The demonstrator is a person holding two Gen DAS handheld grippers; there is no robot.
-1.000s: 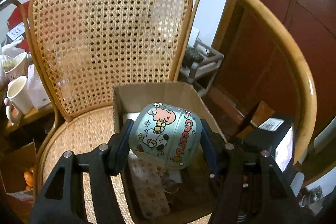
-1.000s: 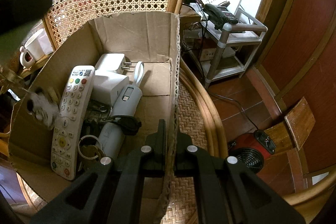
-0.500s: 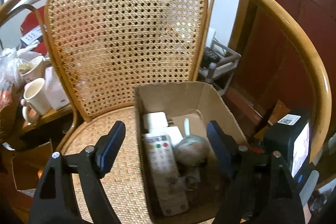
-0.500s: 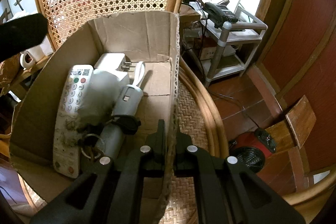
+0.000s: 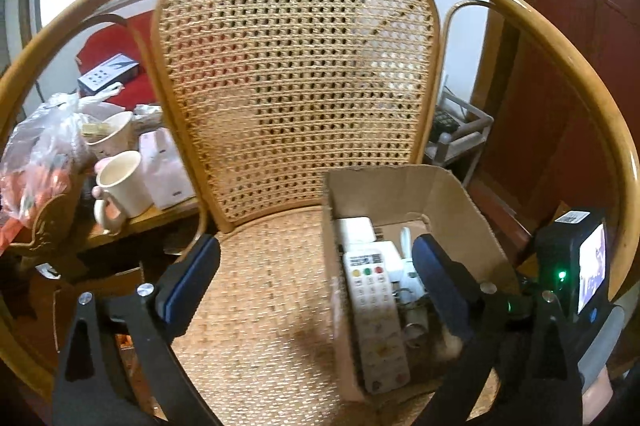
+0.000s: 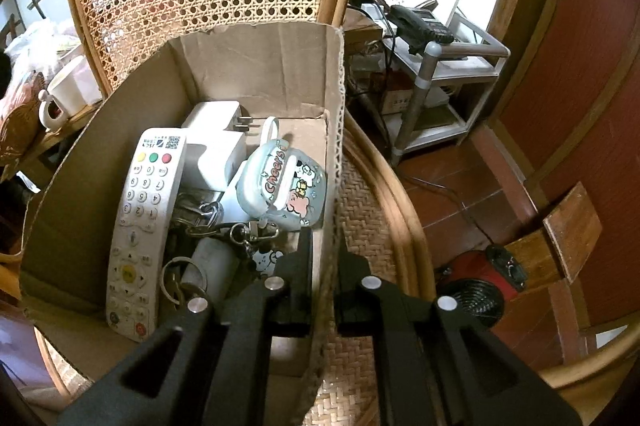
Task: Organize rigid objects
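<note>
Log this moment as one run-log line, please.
left gripper: jaws opening, nothing between | right gripper: shut on cardboard box wall | cartoon case: in box beside remote

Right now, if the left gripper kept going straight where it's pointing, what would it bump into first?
Probably the woven chair seat. The left gripper, its jaws opening and empty, aims there, just left of the cardboard box. Depth is hard to judge.

cartoon case (image 6: pixel 285 182): tilted on charger (image 6: pixel 212 142) | remote (image 6: pixel 146 222): flat; in box (image 6: pixel 256 62)
</note>
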